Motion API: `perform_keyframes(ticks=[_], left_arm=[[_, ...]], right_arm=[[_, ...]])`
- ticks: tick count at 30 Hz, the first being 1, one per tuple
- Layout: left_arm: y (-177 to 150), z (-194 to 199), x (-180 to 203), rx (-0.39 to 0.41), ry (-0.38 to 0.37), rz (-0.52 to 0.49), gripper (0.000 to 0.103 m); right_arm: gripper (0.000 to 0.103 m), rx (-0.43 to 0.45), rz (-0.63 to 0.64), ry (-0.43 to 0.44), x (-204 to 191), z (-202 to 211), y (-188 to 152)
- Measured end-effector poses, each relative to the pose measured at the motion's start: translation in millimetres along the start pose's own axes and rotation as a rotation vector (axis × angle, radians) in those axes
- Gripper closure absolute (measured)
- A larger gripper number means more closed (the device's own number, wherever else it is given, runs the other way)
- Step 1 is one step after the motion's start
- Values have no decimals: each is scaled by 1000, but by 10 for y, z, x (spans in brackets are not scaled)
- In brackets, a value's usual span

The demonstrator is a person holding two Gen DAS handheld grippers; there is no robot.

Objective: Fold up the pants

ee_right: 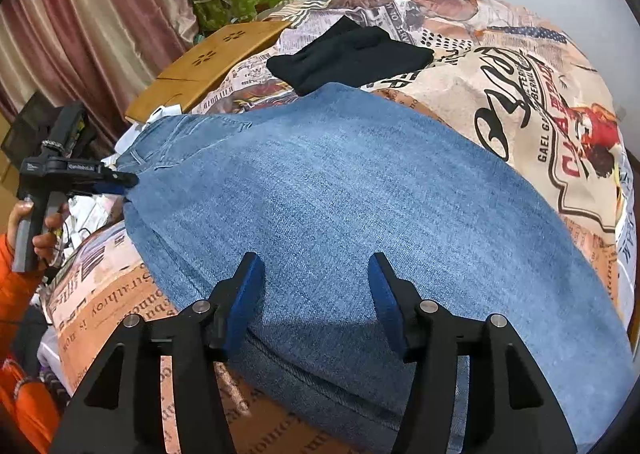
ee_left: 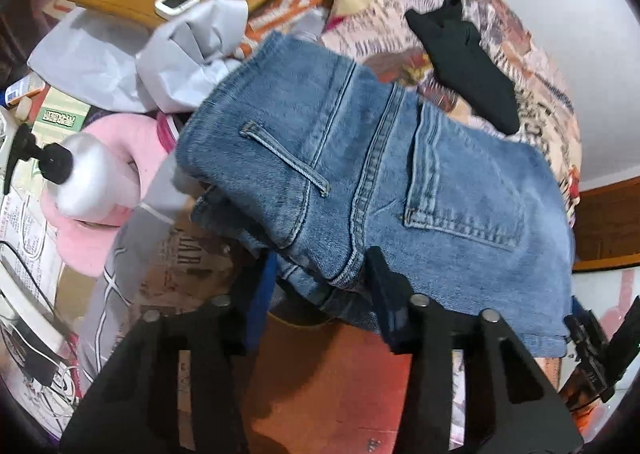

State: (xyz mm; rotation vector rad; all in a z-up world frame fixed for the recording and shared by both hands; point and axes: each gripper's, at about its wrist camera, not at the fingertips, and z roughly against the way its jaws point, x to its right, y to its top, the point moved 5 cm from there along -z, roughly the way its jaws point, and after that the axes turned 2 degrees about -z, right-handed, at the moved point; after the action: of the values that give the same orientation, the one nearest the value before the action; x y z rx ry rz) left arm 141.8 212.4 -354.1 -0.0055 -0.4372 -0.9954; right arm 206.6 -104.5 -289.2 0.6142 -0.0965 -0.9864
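We are pinching the jeans' [ee_left: 360, 182] waist edge in the left tongs [ee_left: 316, 286], anchoring it on the bed [ee_right: 500, 102]; right tongs [ee_right: 316, 294] are hovering released above the leg.

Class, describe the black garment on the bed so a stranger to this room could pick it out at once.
Start at the bed with the newspaper-print cover. The blue jeans lie spread across it, and just beyond their far edge sits the black garment, beside the wooden board. It is the only plain, dark, bunched-up cloth on the cover, much smaller than the jeans.
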Motion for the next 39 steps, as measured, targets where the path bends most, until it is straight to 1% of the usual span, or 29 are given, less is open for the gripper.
perform_keyframes(ticks=[2, 4, 5, 6, 7, 8, 9, 11, 14, 15, 18, 19, 20, 22, 23, 26, 28, 30, 33, 36, 39], left_arm=[[20, 65, 24, 7, 3, -5, 64], [30, 156, 59, 16, 19, -23, 64], [35, 205, 77, 22, 4, -26, 64], [38, 230, 103, 19, -34, -20, 61], [41, 230, 123, 8, -74, -11, 54], [49, 216, 128, 3, -95, 0, 47], [55, 200, 120, 0, -100, 7, 46], [82, 77, 82, -37, -92, 37, 46], [72, -116, 49, -90, -109, 87, 46], [67, -144, 51, -91, -110, 87, 46], [79, -185, 110, -74, -79, 64, 44], [95, -175, 125, -56, -66, 61, 46], [119, -146, 136, -28, -31, 61, 61], [164, -60, 155, 35, 60, 51, 74], [184, 3, 202, 77, 81, 35, 78], [214, 208, 340, 178, 139, -38, 84], [209, 378, 449, 238, 170, -97, 84], [188, 523, 502, 270, 184, -132, 84], [116, 520, 452, 246, 166, -138, 84], [22, 296, 315, 181, 163, -126, 84], [-75, -40, 164, 103, 141, -89, 82]], right_arm=[[50, 2, -1, -2, -6, 4, -13], [49, 4, -7, 0, -3, 19, -29], [49, 5, -10, 2, 7, 21, -32], [49, 7, -11, 3, 8, 26, -39], [49, 8, -11, 4, 4, 28, -39], [49, 7, -11, 5, 8, 29, -39], [49, 5, -11, 6, 13, 25, -36], [49, 2, -6, 3, 3, 25, -38], [49, 2, -3, 0, -3, 31, -43], [48, 3, -4, 2, -2, 31, -45], [48, 4, -9, 9, 13, 26, -41], [47, 3, -10, 11, 12, 23, -37], [47, 1, -9, 11, 12, 21, -34], [47, -7, -6, 5, -1, 25, -27], [47, -15, -3, 2, -7, 27, -20], [47, -49, 33, 9, -68, 72, 33], [47, -37, 57, 18, -126, 138, 85], [46, -17, 73, 29, -189, 191, 131], [46, 9, 69, 53, -262, 202, 165], [46, -7, 56, 56, -297, 88, 156], [46, -60, 30, 70, -306, -52, 68]])
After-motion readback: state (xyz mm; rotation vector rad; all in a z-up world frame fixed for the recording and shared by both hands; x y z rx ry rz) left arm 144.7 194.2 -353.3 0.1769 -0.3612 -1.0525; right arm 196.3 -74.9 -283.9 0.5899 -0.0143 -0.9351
